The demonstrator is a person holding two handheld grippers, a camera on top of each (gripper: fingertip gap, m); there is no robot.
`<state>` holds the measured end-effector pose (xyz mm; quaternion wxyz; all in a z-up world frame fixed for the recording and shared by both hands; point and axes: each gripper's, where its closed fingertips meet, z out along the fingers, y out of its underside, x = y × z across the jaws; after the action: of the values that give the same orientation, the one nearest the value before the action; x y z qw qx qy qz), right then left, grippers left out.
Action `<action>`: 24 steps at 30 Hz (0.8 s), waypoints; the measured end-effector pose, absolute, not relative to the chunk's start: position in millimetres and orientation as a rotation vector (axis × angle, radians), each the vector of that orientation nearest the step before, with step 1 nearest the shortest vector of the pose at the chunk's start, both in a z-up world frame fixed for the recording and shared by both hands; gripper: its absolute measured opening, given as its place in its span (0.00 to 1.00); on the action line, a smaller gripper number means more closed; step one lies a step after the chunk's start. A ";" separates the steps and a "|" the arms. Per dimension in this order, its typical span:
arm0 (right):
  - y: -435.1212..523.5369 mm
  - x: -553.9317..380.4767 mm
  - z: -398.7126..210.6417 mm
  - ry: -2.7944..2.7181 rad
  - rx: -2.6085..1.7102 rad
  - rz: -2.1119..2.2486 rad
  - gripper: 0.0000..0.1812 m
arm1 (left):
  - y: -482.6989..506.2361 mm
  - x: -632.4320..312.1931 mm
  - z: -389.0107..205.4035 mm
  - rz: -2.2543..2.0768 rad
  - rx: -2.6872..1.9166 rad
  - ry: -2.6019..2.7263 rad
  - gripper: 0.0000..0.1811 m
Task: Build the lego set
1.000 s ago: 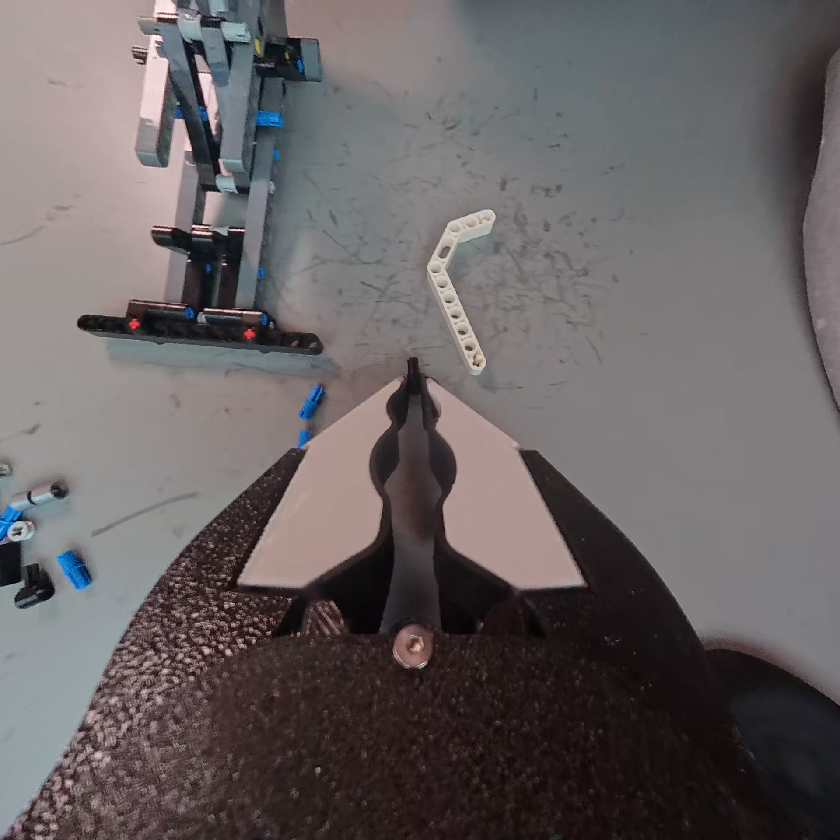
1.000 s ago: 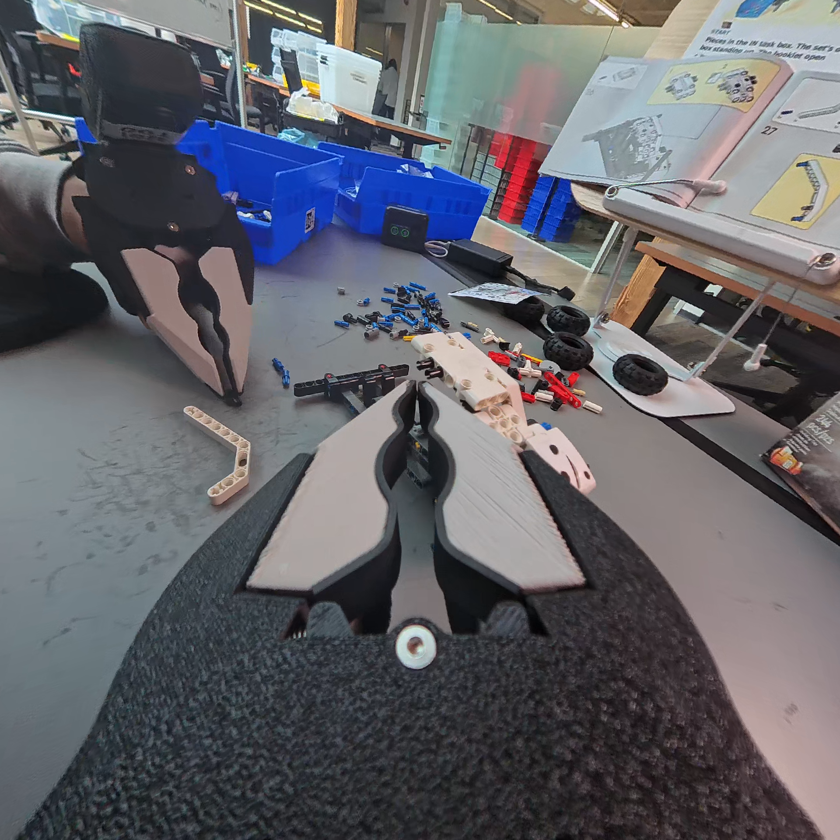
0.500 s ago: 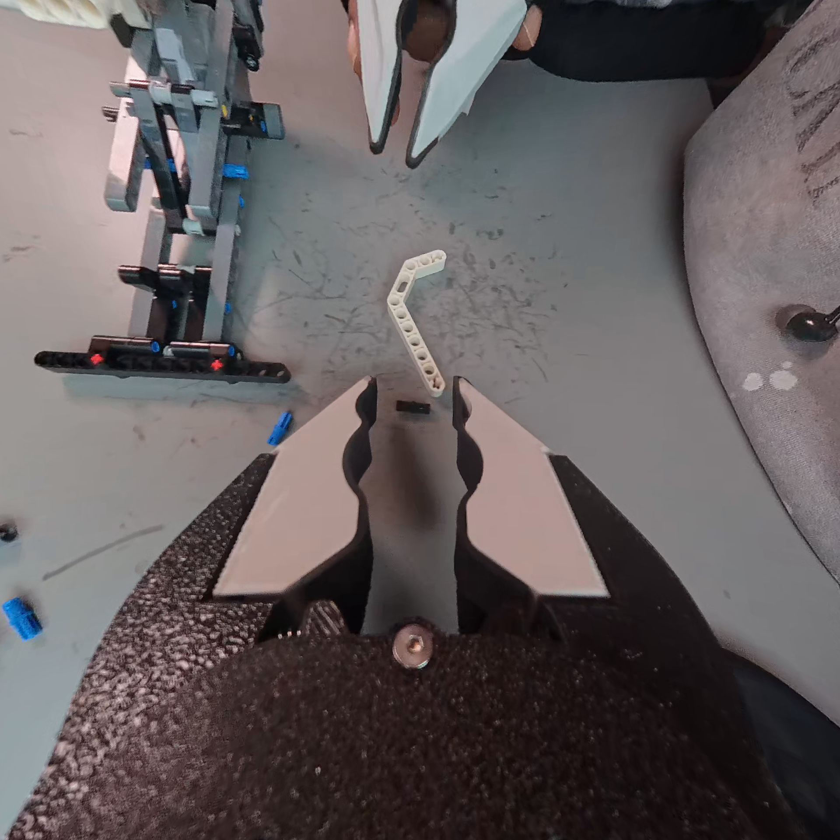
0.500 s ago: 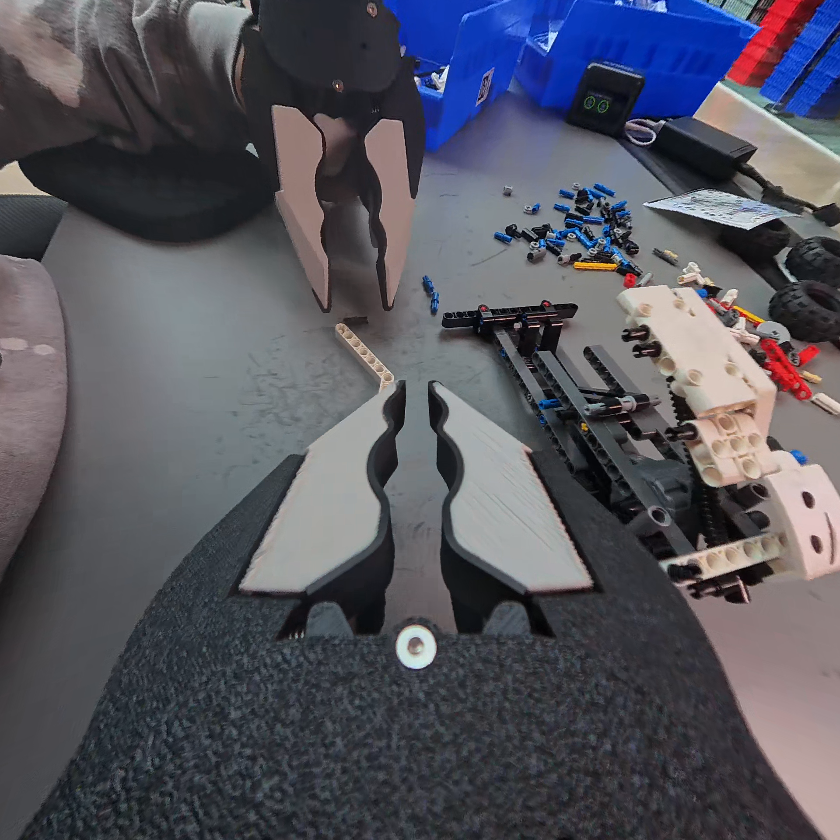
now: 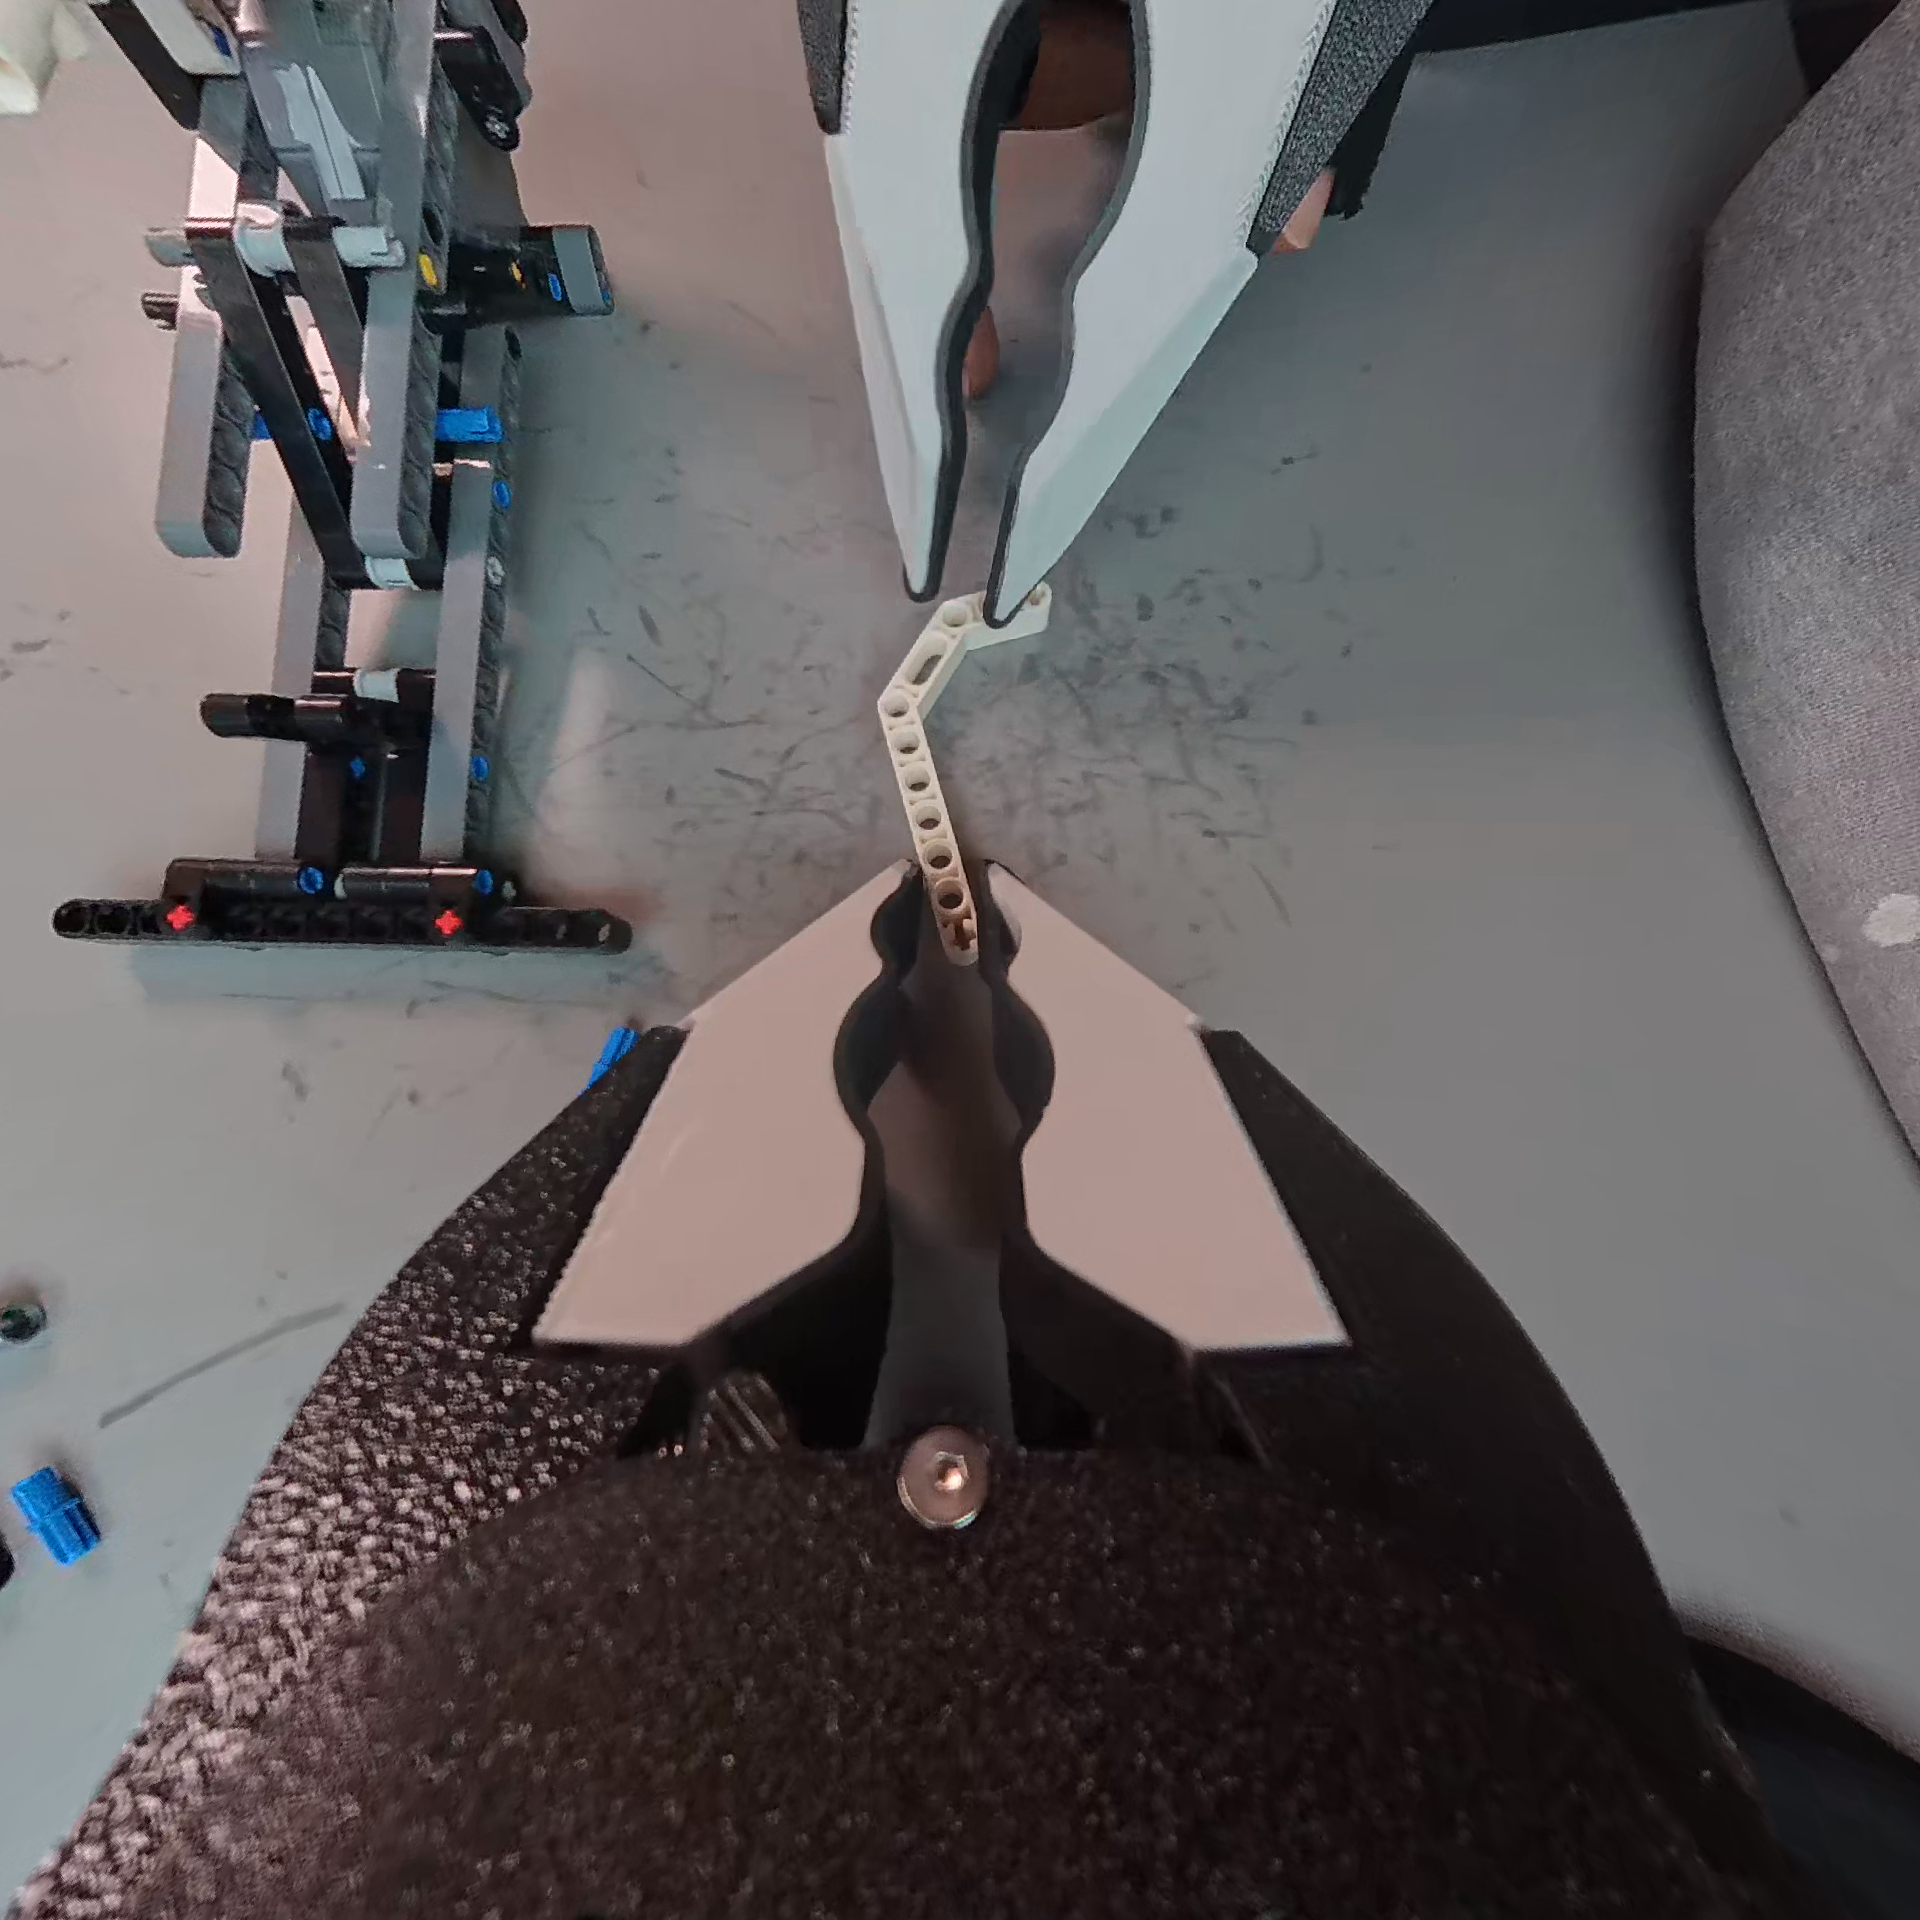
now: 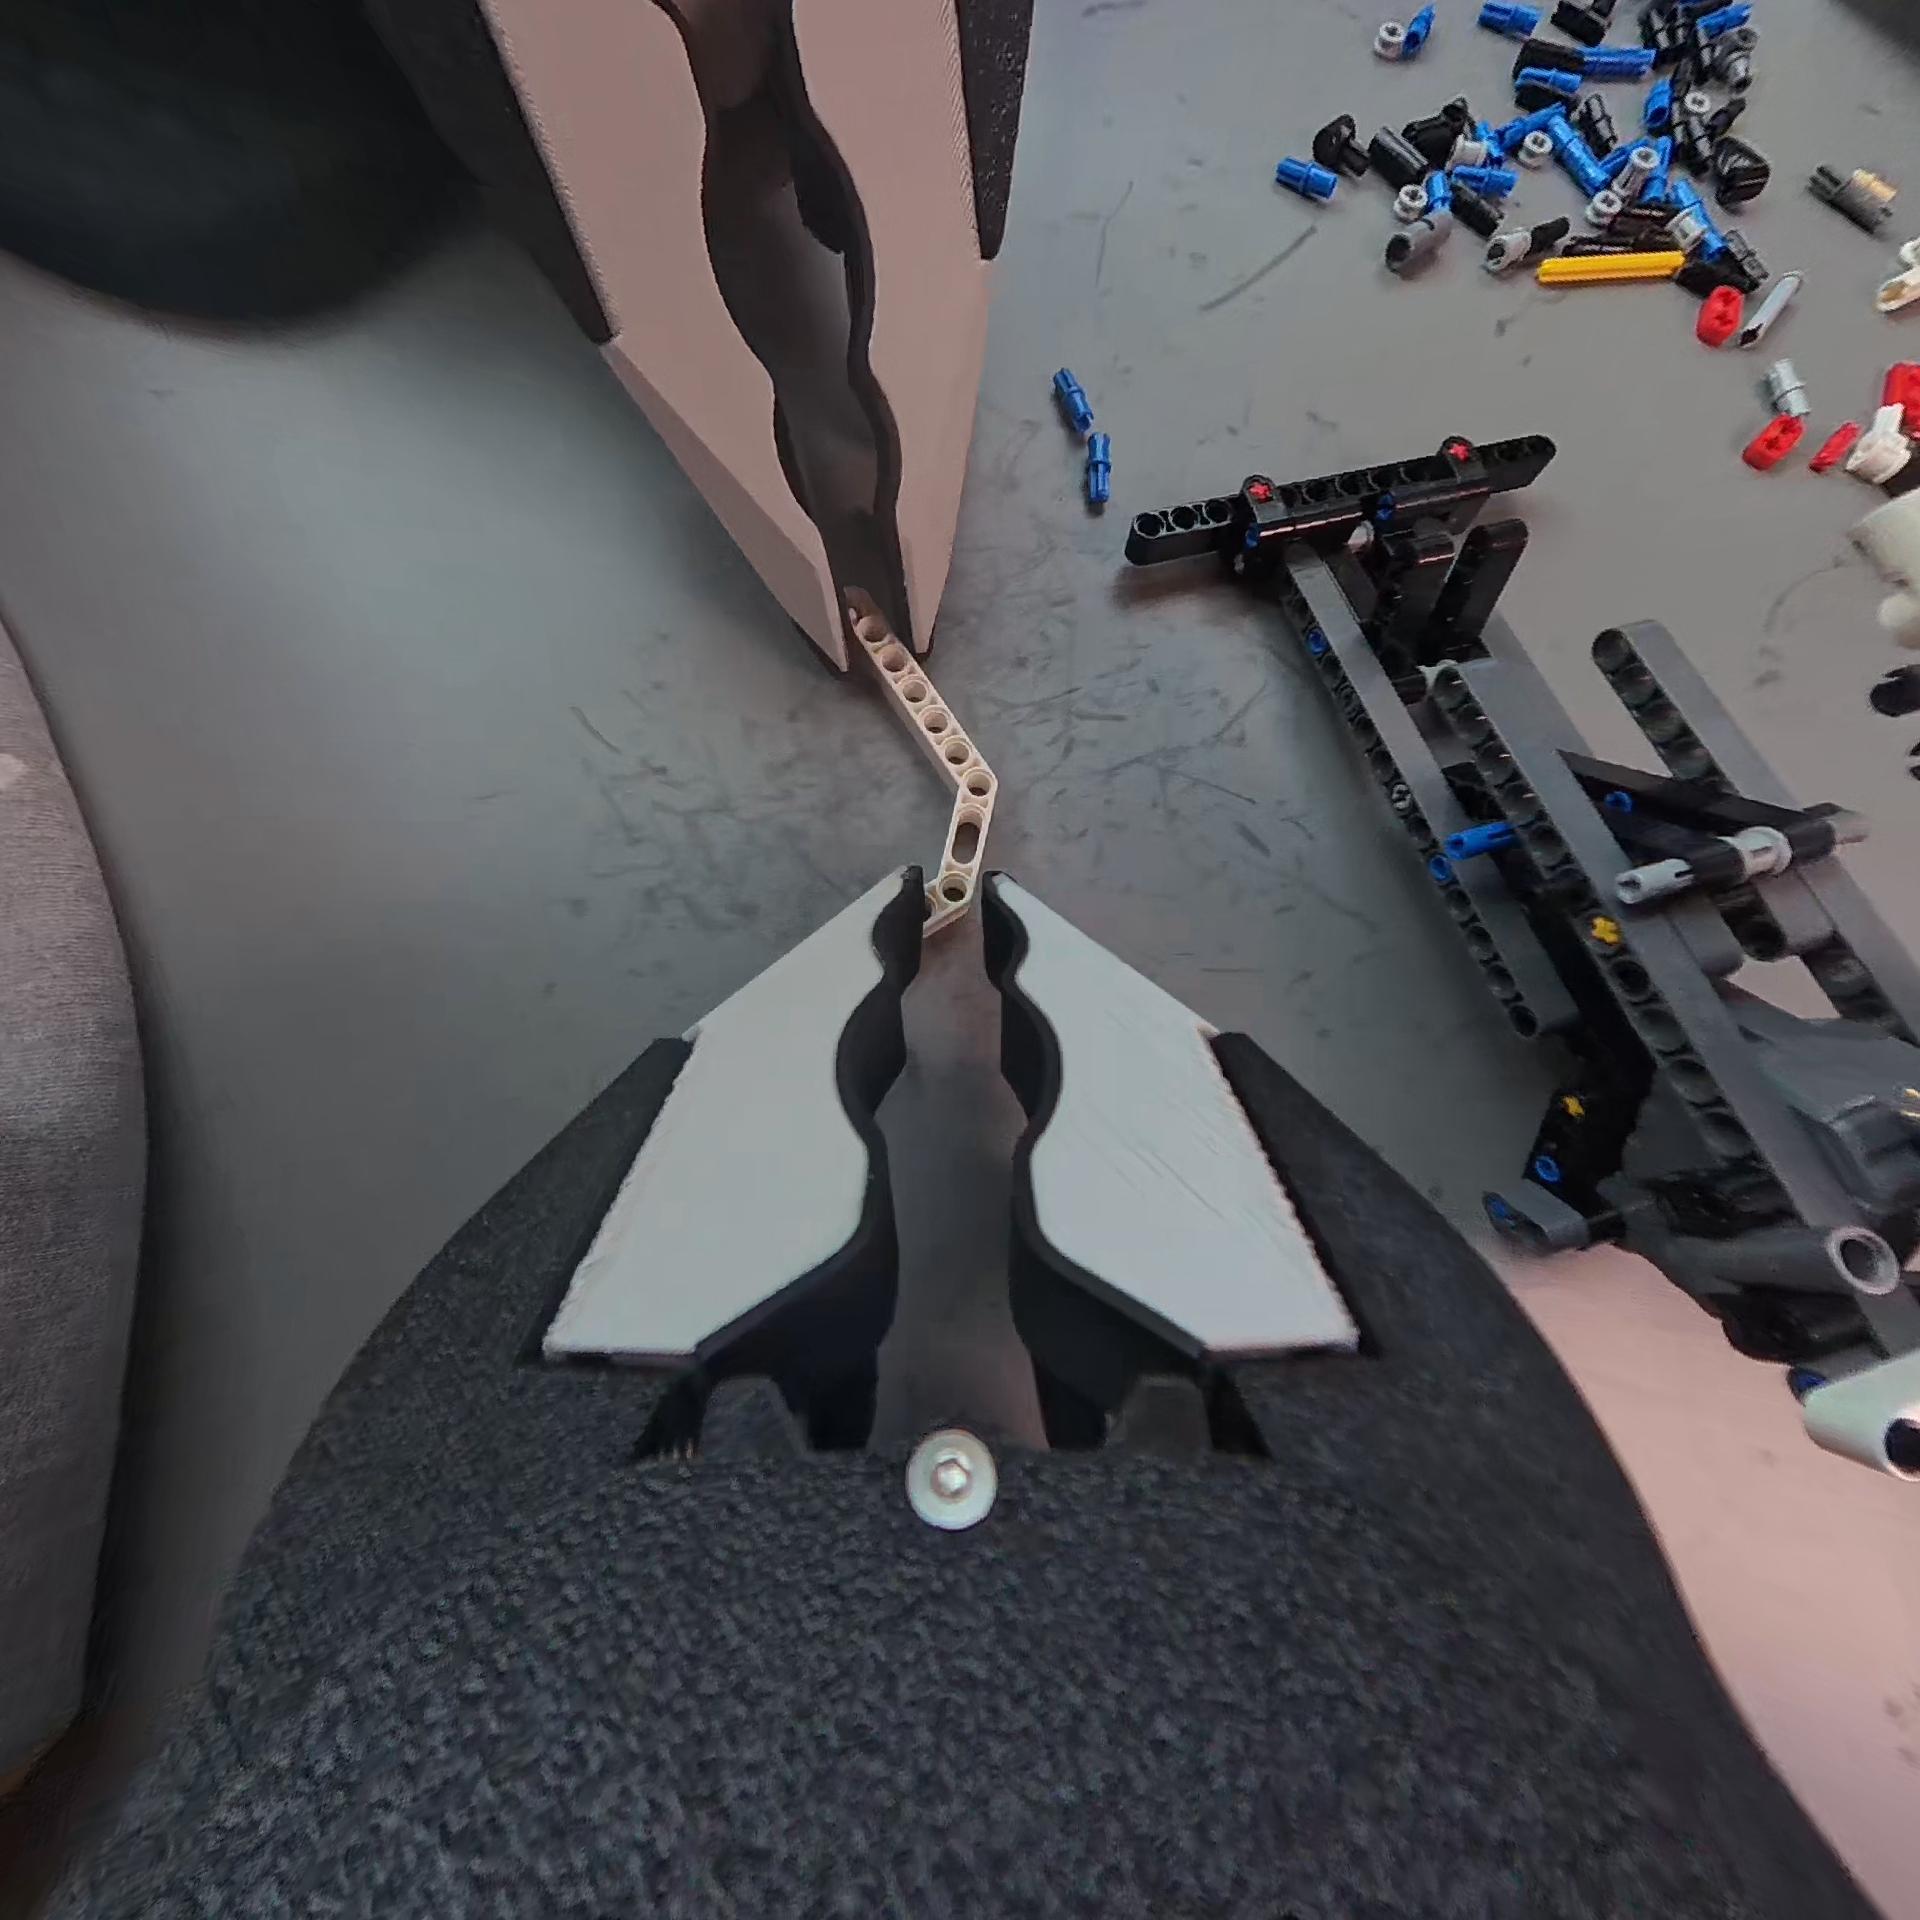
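A white bent beam [image 5: 914, 758] lies on the grey table between my two grippers, which face each other. My left gripper [image 5: 954, 881] is shut on the beam's long end; it also shows at the top of the right wrist view [image 6: 881, 655]. My right gripper [image 6: 951, 881] is open by a narrow gap, and the short end of the beam [image 6: 961, 831] sits between its tips, against the left finger. It shows from the front in the left wrist view [image 5: 964, 605]. The dark grey and black chassis [image 6: 1558, 831] lies beside them.
The chassis [image 5: 384, 416] ends in a black cross beam [image 5: 343, 925] close to the left gripper. A pile of small loose parts [image 6: 1579, 156] and two blue pins [image 6: 1081, 416] lie beyond it. A grey padded seat [image 5: 1818, 623] borders the table. The tips of one gripper are about 6 cm away from the tips of the other.
My left gripper let go of a small black pin, opened, moved forward and shut on the beam's long end. My right gripper swung down and in to the beam's short end.
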<state>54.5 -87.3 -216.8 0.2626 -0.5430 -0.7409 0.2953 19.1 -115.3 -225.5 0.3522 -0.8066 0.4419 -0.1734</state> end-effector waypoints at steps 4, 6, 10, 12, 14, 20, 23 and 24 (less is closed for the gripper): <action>-89.2 58.9 -217.4 -2.027 -1.452 0.787 0.00 | -112.8 22.2 -225.6 -0.429 -2.081 1.142 0.05; -89.3 60.3 -217.3 -2.031 -1.450 0.792 0.00 | -112.1 22.8 -225.7 -0.422 -2.081 1.142 0.06; -86.6 58.0 -216.7 -2.011 -1.460 0.821 0.00 | -109.7 20.7 -226.2 -0.413 -2.090 1.126 0.06; -85.8 57.7 -216.4 -2.004 -1.465 0.826 0.00 | -109.6 20.1 -226.2 -0.400 -2.087 1.127 0.06; -86.7 58.8 -216.3 -2.007 -1.448 0.823 0.00 | -109.8 19.5 -226.0 -0.387 -2.082 1.133 0.06; -86.3 60.3 -213.3 -1.991 -1.454 0.883 0.03 | -110.6 16.8 -220.5 -0.424 -2.071 1.114 0.11; -85.3 61.3 -211.5 -1.985 -1.450 0.911 0.05 | -109.7 9.7 -216.2 -0.413 -2.070 1.097 0.12; -85.6 61.7 -210.7 -1.985 -1.449 0.922 0.06 | -110.0 7.3 -214.8 -0.416 -2.069 1.092 0.13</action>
<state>61.7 -85.6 -210.7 0.2554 -0.5337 -0.7311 0.3397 7.3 -110.0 -214.8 0.3734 -0.8077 0.4263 -0.1624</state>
